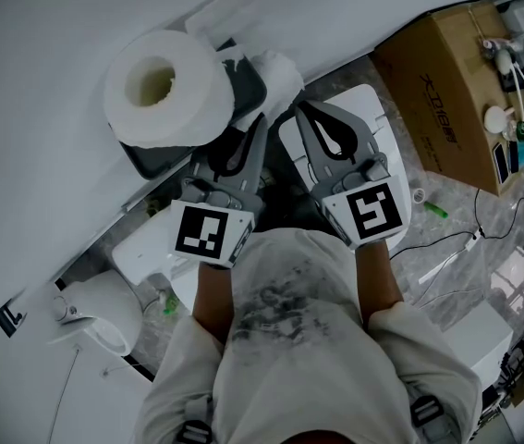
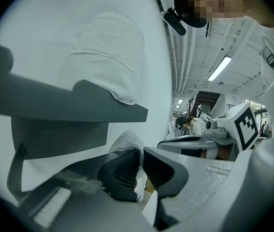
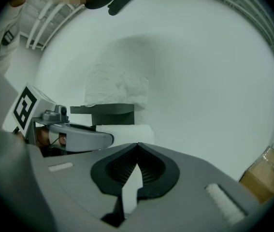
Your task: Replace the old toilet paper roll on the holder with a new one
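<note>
A full white toilet paper roll (image 1: 162, 86) rests on top of the dark grey holder (image 1: 248, 86) on the wall; in the left gripper view the same roll (image 2: 108, 57) sits on the holder's shelf (image 2: 79, 111). More white paper (image 1: 278, 74) shows at the holder's right end, and a white roll (image 3: 126, 131) sits under the shelf (image 3: 108, 111). My left gripper (image 1: 250, 129) reaches under the holder, shut on a crumpled sheet of toilet paper (image 2: 127, 143). Just right of it, my right gripper (image 1: 302, 109) is shut with nothing visible between its tips (image 3: 137, 146).
The white wall (image 1: 49, 26) fills the left side. A cardboard box (image 1: 446, 81) stands at the right with bottles and cables beside it. A white toilet (image 1: 104, 313) is low at the left. The person's light shirt (image 1: 289, 340) covers the bottom.
</note>
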### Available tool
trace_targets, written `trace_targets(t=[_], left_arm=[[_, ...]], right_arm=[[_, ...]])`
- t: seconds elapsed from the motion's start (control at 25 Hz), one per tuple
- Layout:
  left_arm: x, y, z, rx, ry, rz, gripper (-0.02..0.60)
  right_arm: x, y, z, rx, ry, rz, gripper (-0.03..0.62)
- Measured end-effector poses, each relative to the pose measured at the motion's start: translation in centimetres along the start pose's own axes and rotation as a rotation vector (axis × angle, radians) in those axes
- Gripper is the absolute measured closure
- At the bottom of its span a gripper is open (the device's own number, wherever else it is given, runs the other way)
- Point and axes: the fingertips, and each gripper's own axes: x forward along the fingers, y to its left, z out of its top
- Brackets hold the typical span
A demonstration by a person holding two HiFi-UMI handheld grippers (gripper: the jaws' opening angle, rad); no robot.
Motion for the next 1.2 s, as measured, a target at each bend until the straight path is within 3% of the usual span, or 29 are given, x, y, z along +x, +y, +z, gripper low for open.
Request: trace_targets(t=[1.2], left_arm=[[2.3, -0.7, 0.4, -0.004, 0.013, -0.006, 0.56]], right_arm=[[-0.9, -1.7, 0.1, 0.016, -0.007, -0.06, 0.594]])
